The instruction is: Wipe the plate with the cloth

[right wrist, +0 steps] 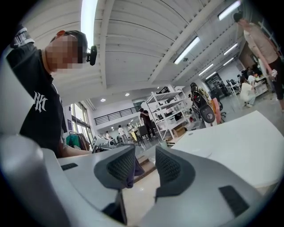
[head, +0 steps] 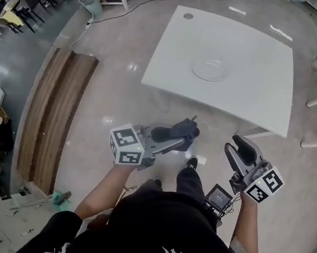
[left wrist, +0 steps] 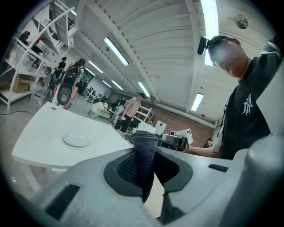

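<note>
Your left gripper (head: 173, 138) clamps the cloth (head: 184, 132); your right gripper (head: 236, 146) stands open, empty; both are well short of the plate (head: 209, 69); no wiping yet.

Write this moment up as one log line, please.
left tongs: shut on cloth | right tongs: open, empty | plate: on table, both tongs short of it
</note>
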